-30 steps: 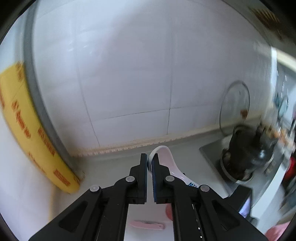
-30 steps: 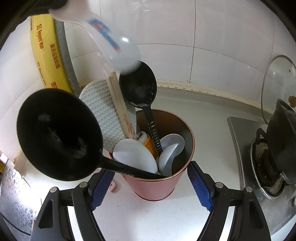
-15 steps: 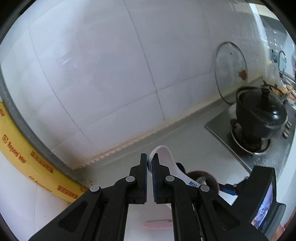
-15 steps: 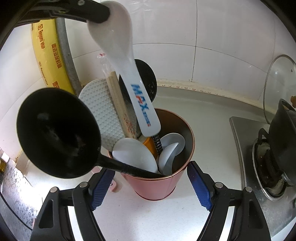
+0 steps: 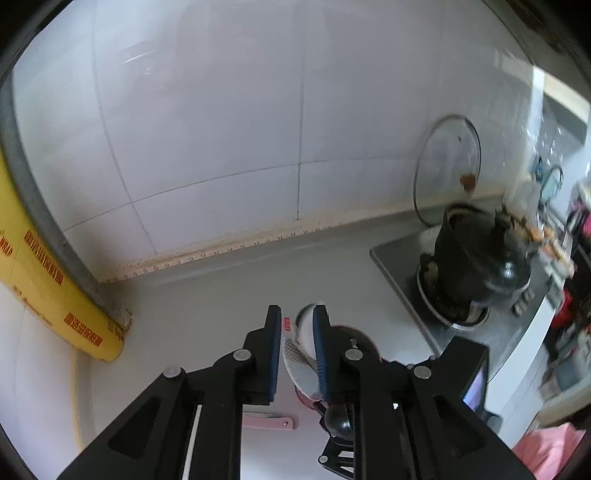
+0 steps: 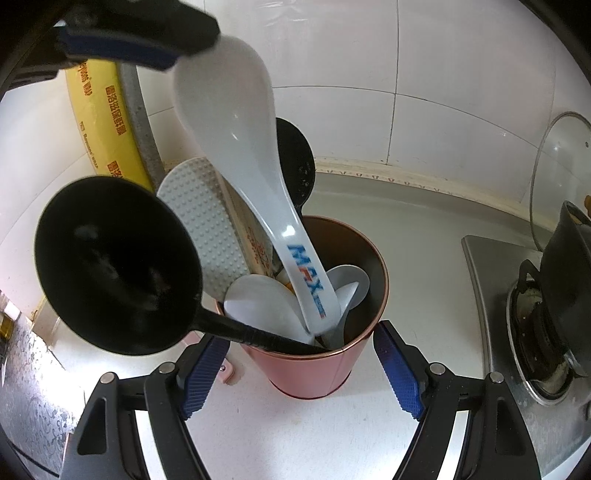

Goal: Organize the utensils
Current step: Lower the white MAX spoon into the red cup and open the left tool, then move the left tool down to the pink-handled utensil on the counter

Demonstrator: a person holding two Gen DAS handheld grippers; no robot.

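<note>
the white spoon [image 6: 236, 147] is blurred at its top — the left gripper [image 6: 122, 33] perhaps just off it.

Pink holder [image 6: 314, 373]; white spoon [image 6: 236, 147] — blue-and-red lettering; black ladle [image 6: 114, 266]; white paddle [image 6: 203, 210] — dotted; yellow roll [image 6: 99, 122].

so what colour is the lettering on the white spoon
Blue, with a red-orange accent, on the white spoon; the right wrist view shows it best.

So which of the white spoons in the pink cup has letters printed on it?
The long white plastic spoon, with blue "MAX" lettering on its handle; the shorter white spoons beside it are plain.
</note>
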